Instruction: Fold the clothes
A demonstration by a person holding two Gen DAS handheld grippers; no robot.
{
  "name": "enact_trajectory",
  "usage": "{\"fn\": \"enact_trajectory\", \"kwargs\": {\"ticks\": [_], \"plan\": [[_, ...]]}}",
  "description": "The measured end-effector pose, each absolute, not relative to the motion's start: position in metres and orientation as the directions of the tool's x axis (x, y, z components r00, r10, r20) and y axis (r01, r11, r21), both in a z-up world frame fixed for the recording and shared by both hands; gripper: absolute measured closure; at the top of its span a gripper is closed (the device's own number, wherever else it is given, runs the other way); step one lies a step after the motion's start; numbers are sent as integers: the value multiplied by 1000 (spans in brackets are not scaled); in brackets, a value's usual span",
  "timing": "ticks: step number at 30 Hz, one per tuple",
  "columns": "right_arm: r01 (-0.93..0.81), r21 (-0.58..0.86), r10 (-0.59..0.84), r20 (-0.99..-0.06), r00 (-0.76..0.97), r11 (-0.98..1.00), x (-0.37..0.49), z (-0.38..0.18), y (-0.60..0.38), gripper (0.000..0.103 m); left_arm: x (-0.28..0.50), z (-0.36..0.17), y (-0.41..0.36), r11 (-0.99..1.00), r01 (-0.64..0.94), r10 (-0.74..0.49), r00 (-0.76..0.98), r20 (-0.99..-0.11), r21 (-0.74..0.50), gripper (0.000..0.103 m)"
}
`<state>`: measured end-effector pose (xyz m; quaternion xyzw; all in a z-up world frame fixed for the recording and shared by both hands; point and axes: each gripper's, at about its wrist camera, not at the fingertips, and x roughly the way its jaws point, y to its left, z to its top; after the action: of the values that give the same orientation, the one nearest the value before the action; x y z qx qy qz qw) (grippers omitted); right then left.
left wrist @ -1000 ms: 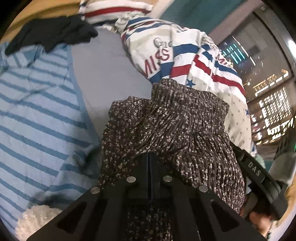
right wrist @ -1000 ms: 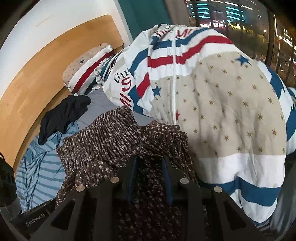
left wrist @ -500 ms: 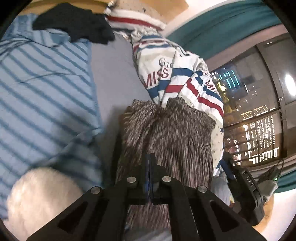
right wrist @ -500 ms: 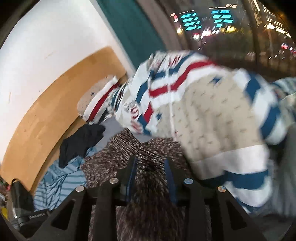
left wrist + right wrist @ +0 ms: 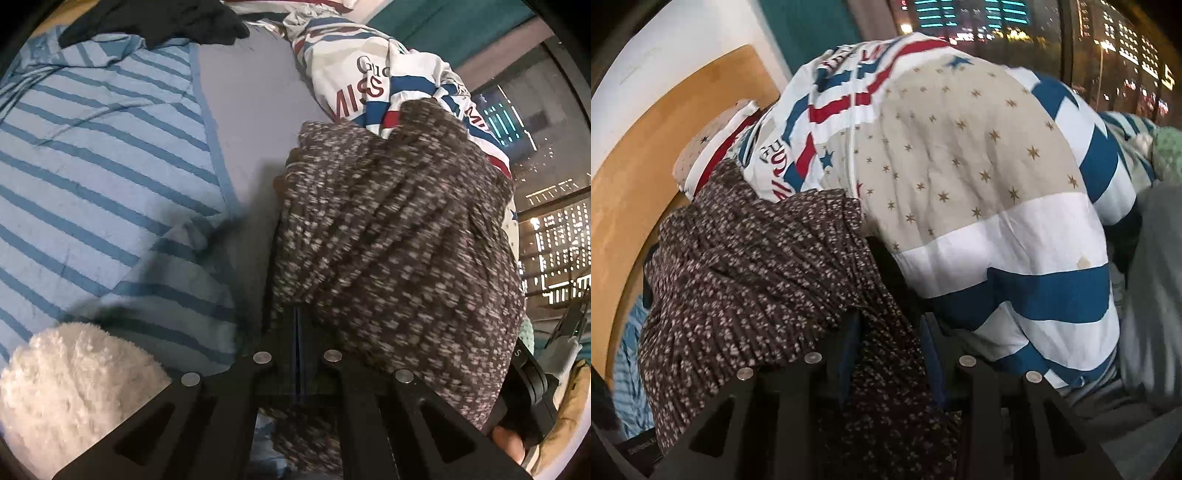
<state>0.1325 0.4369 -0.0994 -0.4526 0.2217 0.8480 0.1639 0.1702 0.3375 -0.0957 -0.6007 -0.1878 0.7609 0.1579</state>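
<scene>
Left wrist view shows the left tool [image 5: 297, 332] pinched tight on the brown flowery skirt [image 5: 399, 236], stretched sideways above the bed [image 5: 251, 110] to the right tool [image 5: 890, 332], clamped on its bunched edge.

A dark brown crinkled cloth garment [image 5: 399, 236], finely ribbed and matt with pale flecks, is being shown clamped in the matt black plastic fingers of the left gripper [image 5: 297, 332] and the right gripper [image 5: 890, 332], where bright round metal screw heads are being seen. A smooth printed cotton quilt [image 5: 979, 184] is being shown beside it. A striped blue woven cloth [image 5: 92, 155], a fluffy white fleece item [image 5: 70, 384] and a smooth wooden headboard [image 5: 665, 147] are also being shown.
</scene>
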Motion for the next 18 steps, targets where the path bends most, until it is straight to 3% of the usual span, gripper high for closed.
{"fn": "enact_trajectory", "kwargs": {"ticks": [8,12,18], "plan": [[-468,240,75,-825,-559,-851,146,-87,438,65,166,-115,307,-798,105,572,-175,-801,-593,101],[-452,248,133,-741,-659,-857,180,-39,425,64,181,-88,265,-761,142,587,-264,-765,-633,101],[-409,155,152,-766,-624,-899,202,-35,394,63,208,-43,290,-720,-50,685,-207,-698,-692,101]]}}
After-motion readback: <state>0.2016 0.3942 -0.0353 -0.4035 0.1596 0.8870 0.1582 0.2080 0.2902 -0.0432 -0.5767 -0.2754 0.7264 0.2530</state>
